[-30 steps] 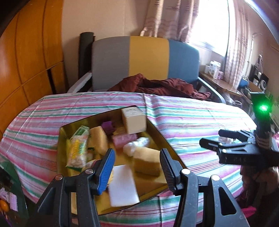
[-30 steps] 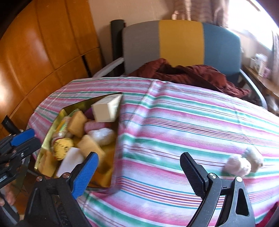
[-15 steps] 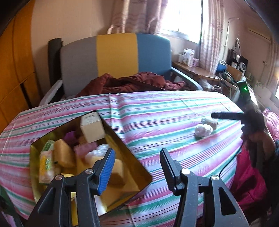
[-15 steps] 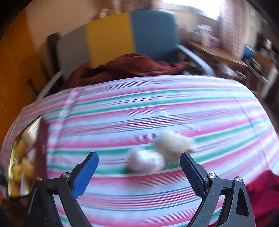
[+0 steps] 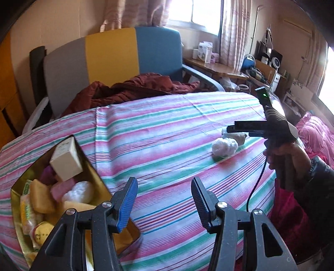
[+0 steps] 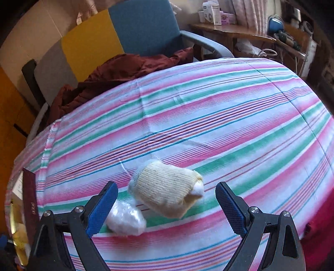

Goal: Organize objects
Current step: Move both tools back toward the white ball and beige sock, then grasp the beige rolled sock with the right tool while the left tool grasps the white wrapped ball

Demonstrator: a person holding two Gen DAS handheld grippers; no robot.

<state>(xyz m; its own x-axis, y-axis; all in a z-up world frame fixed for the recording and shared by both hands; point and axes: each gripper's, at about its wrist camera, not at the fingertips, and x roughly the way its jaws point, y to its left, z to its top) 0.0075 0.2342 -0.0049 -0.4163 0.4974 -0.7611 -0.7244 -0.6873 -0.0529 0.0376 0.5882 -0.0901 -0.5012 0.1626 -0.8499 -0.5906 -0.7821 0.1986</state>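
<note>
A: Both grippers have swung away from the gold box toward two bundles. Right gripper?

B: Jaws gaping, empty, straddling the yellow knit bundle beside the plastic-wrapped bundle. Left gripper is hanging apart, empty, nearer the box.

Behind the table you see a chair with a backrest in grey, yellow and blue panels, and a dark red cloth lies crumpled on its seat. To your right a wooden desk stands under the curtained window, with small white boxes on it.
</note>
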